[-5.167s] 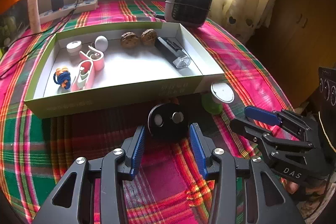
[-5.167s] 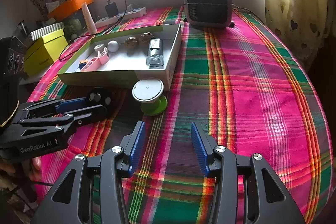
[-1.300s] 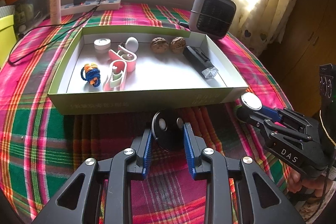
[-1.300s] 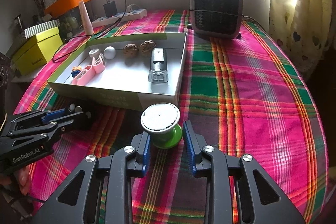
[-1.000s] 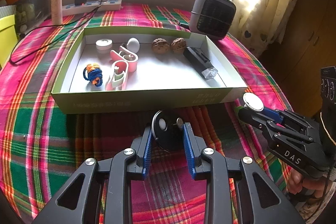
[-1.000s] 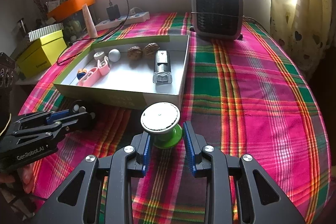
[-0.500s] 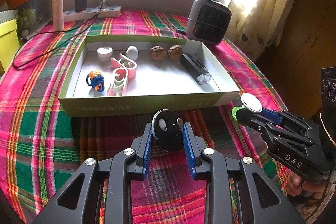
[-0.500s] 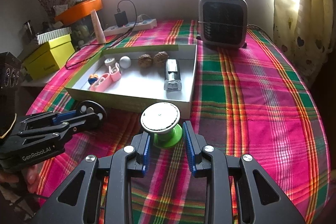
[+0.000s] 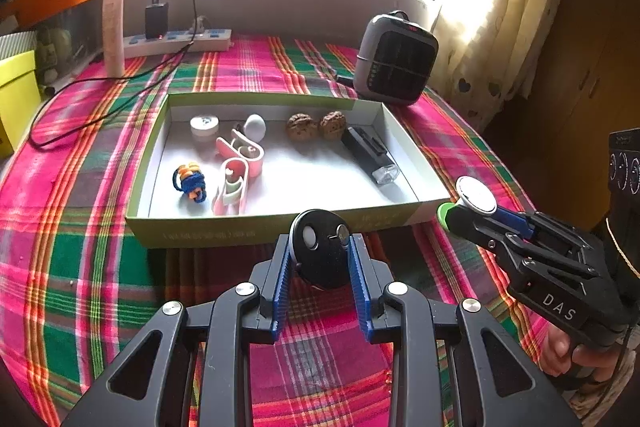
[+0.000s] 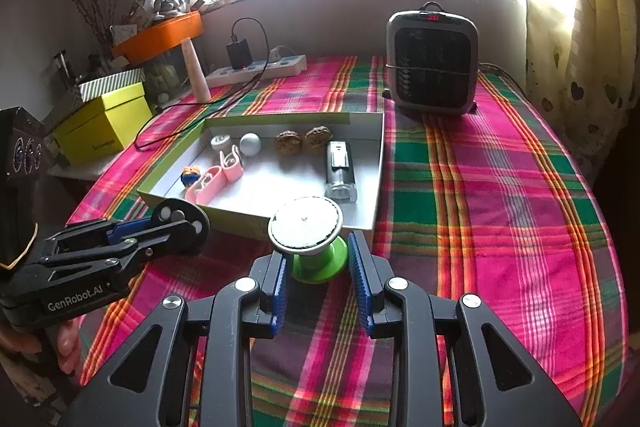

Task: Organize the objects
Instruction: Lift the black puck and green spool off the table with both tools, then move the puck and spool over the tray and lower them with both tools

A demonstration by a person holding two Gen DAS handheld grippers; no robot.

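Observation:
My left gripper [image 9: 319, 255] is shut on a black round disc [image 9: 320, 251] with white and silver buttons, held above the plaid cloth just in front of the green box [image 9: 200, 227]. My right gripper [image 10: 316, 259] is shut on a green spool with a white flat top [image 10: 306, 221], also lifted near the box's front right corner. Each gripper shows in the other's view: the left gripper [image 10: 176, 227] with the disc [image 10: 180, 223], the right gripper [image 9: 460, 211] with the spool [image 9: 476, 195]. Inside the box lie pink clips [image 9: 236, 167], two walnuts [image 9: 316, 125], a black torch [image 9: 370, 155] and a blue-orange knot [image 9: 190, 183].
A grey fan heater [image 10: 432, 67] stands behind the box. A power strip [image 9: 176, 41] with a charger and cable lies at the back left, beside a pale tube [image 9: 113, 31]. A yellow box [image 10: 104, 123] sits off the table's left side. Curtains hang at the right.
Both grippers, each keeping its object, have risen off the cloth and drawn back a little from the box, which now looks smaller and farther. The grips have not changed.

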